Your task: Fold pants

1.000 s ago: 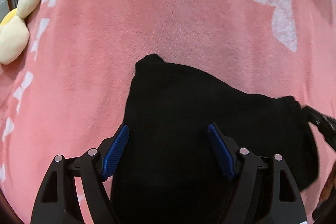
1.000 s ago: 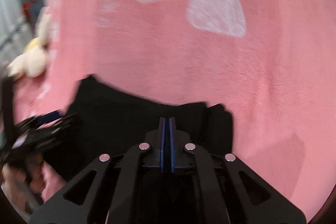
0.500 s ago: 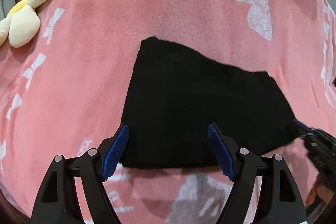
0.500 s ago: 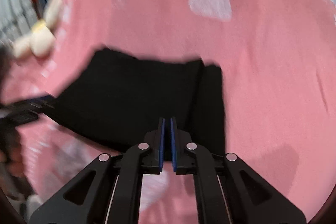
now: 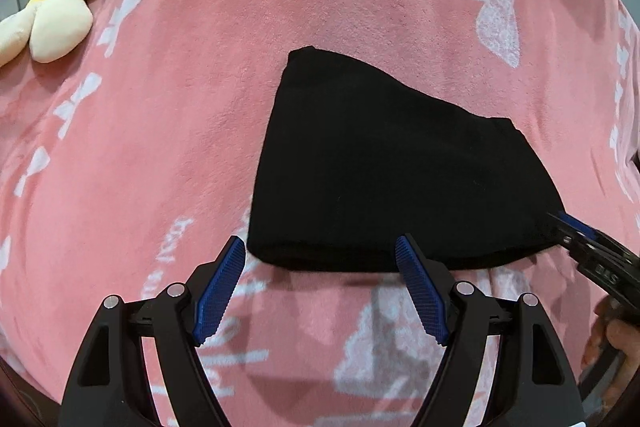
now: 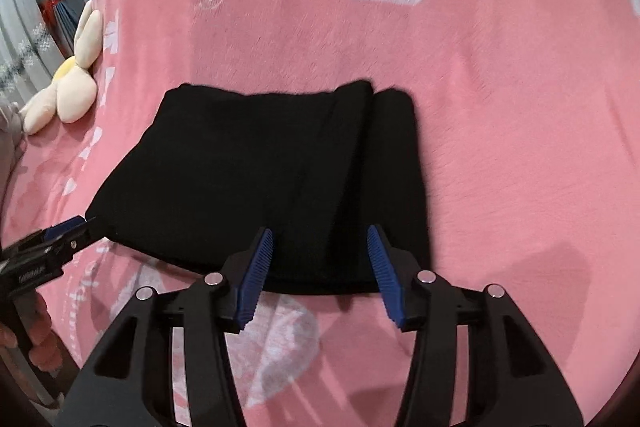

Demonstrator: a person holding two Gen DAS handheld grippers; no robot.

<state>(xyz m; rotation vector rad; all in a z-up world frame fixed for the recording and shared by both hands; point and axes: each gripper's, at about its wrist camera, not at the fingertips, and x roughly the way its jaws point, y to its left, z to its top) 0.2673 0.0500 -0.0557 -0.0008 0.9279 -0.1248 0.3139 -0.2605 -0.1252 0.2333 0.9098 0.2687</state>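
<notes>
Pants point(image 5: 392, 171) folded compact, flat on pink blanket point(image 5: 192, 99). Left gripper point(image 5: 320, 291) fingers wide apart, empty, near pants' front edge; right gripper point(image 6: 320, 267) fingers opening, releasing cloth. Likely final step; next: withdraw clear.

Left wrist view: mounted behind the left tool point(image 5: 320, 283), facing forward and steeply down onto the pink blanket point(image 5: 168, 131), close, from the near-left side of the folded black pants point(image 5: 392, 171).

Right wrist view: same mounting behind the right tool point(image 6: 320, 271), steeply down, close, from the near-right side.

Shared field: pants, blanket, cream plush toy point(image 5: 60, 11) at far left; each view catches the other tool at its edge.
</notes>
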